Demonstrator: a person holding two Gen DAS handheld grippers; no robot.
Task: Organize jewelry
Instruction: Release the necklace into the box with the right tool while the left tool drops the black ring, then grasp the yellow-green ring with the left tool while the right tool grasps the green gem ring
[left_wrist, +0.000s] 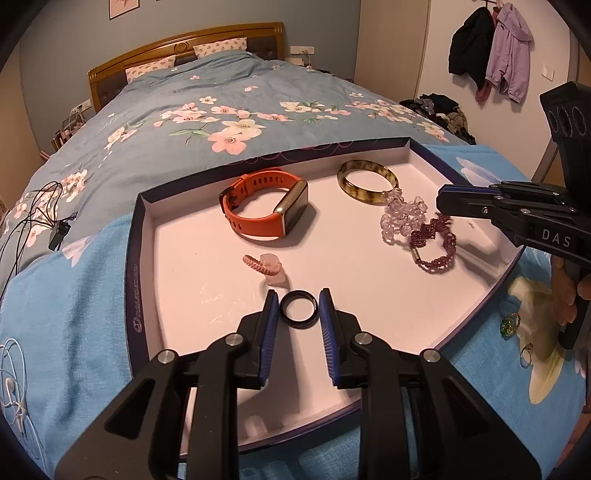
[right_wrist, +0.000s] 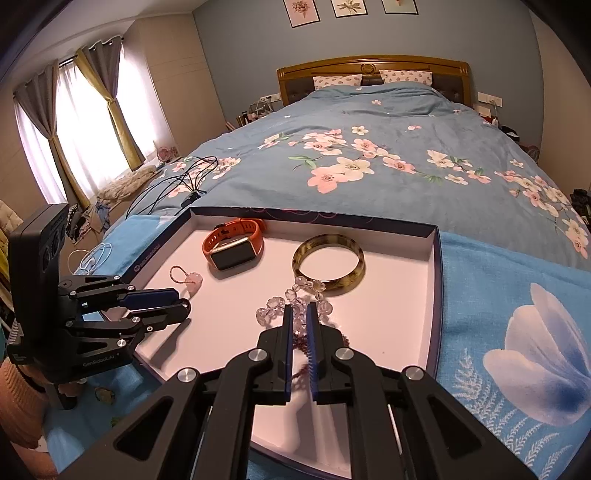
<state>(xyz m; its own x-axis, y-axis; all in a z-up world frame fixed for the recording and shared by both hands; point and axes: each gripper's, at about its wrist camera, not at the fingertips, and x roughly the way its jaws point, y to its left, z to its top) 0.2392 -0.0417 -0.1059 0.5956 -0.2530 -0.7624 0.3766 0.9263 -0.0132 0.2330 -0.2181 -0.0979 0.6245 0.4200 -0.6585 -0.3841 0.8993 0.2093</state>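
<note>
A white-lined tray (left_wrist: 146, 240) lies on the bed. My left gripper (left_wrist: 298, 308) stands open with a black ring (left_wrist: 298, 309) between its fingertips, resting on the tray floor. In the tray lie an orange smartwatch (left_wrist: 266, 208), a tortoiseshell bangle (left_wrist: 367, 181), a clear bead bracelet (left_wrist: 400, 216), a maroon bead bracelet (left_wrist: 434, 242) and a pink charm (left_wrist: 267, 267). My right gripper (right_wrist: 300, 314) hovers over the maroon bracelet (right_wrist: 301, 341) with its jaws narrowly apart and empty; it also shows in the left wrist view (left_wrist: 443, 203).
Two small rings, one green (left_wrist: 509, 324) and one gold (left_wrist: 525, 353), lie on the blue towel (left_wrist: 74, 314) right of the tray. Black cables (left_wrist: 37, 214) and white earphones (left_wrist: 13, 387) lie left of the tray. The floral quilt (left_wrist: 221, 110) stretches beyond.
</note>
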